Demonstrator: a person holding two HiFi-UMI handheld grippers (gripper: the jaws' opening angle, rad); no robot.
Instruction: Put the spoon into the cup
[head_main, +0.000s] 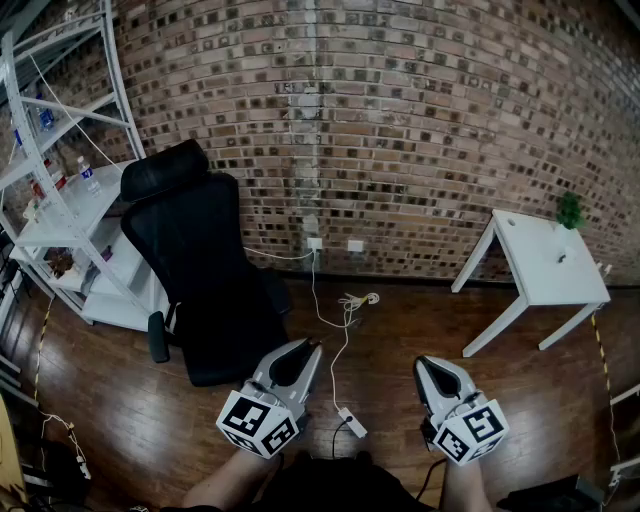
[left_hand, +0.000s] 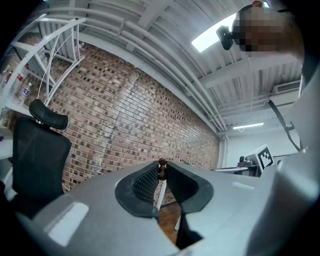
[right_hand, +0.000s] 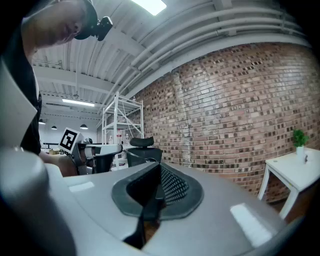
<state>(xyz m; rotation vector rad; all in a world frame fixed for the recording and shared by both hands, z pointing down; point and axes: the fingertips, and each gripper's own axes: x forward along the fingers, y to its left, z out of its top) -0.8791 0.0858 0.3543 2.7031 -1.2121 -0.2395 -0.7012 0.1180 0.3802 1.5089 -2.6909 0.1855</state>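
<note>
Between the tips of the left tongs (head_main: 306, 350) sits a small brown knobbed end (left_hand: 161, 169), prob. the end of the spoon's handle. The tongs are closed on it, and no more of that thing shows in any view. The right tongs (head_main: 433, 364) are closed too, pads together, w/ nothing between them.

Both tongs are held about level above the wooden floor (head_main: 430, 320), side by side but apart. Each has its marker cube (head_main: 258, 423) toward the person, whose forearms show at the bottom edge of the head view.

On the floor btw. the two tongs lies a white power strip (head_main: 350, 421), and its cable (head_main: 335, 320) runs up to a socket on the brick wall (head_main: 400, 120). At left stands a black office chair (head_main: 200, 280), just beside a white metal rack (head_main: 70, 225) w/ bottles & small items on its shelves. At right, near the wall, is a small white tabletop (head_main: 550, 265) on slanted legs, w/ a little green plant (head_main: 569, 210) on its far corner.
</note>
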